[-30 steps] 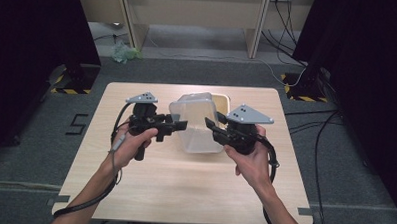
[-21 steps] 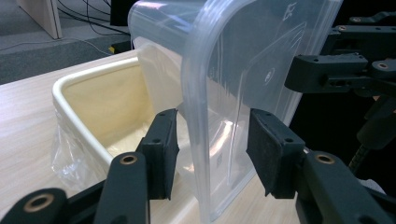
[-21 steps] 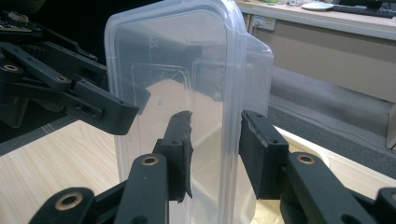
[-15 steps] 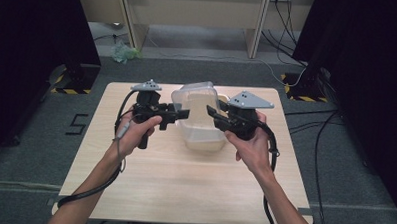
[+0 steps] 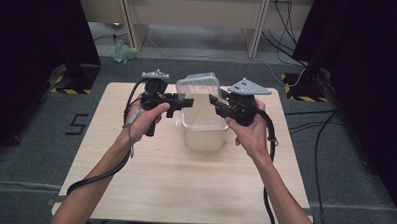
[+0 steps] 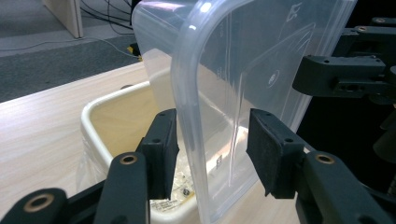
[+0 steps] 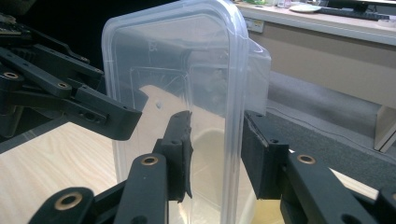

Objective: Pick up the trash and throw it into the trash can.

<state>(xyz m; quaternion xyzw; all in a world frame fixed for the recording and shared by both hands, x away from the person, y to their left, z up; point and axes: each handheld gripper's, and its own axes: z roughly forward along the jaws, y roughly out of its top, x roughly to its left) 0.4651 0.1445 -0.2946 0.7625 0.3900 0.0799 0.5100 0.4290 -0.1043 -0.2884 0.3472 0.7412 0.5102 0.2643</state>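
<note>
Jaws of the left gripper (image 6: pixel 212 154) and right gripper (image 7: pixel 215 151) are spread, the clear lid (image 5: pixel 199 99) seen between them above the container (image 5: pixel 204 137).

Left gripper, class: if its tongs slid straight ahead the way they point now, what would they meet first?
The clear plastic lid, whose edge stands between the left gripper tongs. Past it, probably the right gripper opposite, though depth is hard to judge.

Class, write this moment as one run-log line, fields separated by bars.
left tongs: astride lid edge | right tongs: astride opposite edge | clear lid: upright over tub | tub: open, on table
</note>
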